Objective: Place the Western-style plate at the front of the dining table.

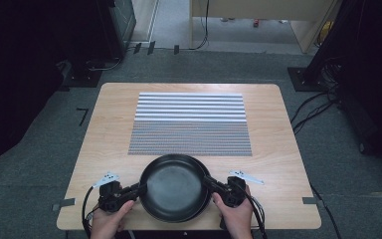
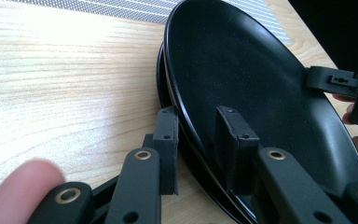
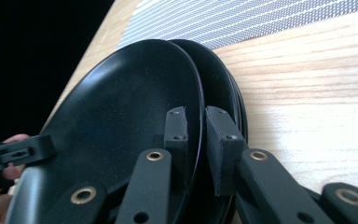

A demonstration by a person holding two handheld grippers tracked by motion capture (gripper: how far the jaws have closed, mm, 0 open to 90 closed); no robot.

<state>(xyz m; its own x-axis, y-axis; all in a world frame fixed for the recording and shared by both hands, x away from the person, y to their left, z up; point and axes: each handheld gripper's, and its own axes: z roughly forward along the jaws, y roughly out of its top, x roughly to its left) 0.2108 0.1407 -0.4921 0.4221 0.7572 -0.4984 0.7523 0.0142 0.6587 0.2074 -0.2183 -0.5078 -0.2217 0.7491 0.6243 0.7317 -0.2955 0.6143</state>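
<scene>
Pale wood-grain tabletop [image 1: 104, 134] carried a grey striped woven placemat [image 1: 190, 124], and at its near edge sat a stack of round black plates [image 2: 160, 88]. Both tools were on the top black plate [image 1: 174, 186]: the left gripper [image 1: 140, 188] had its jaws straddling the left rim, the right gripper [image 1: 206, 181] was pinched narrowly over the right rim. No readable writing anywhere.

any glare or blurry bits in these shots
Left gripper view: bright glare washes out the table, and a fingertip at the bottom is blurred. Right gripper view: glare on the wood right of the top plate. High view: evenly lit, the striped mat shimmers.
</scene>
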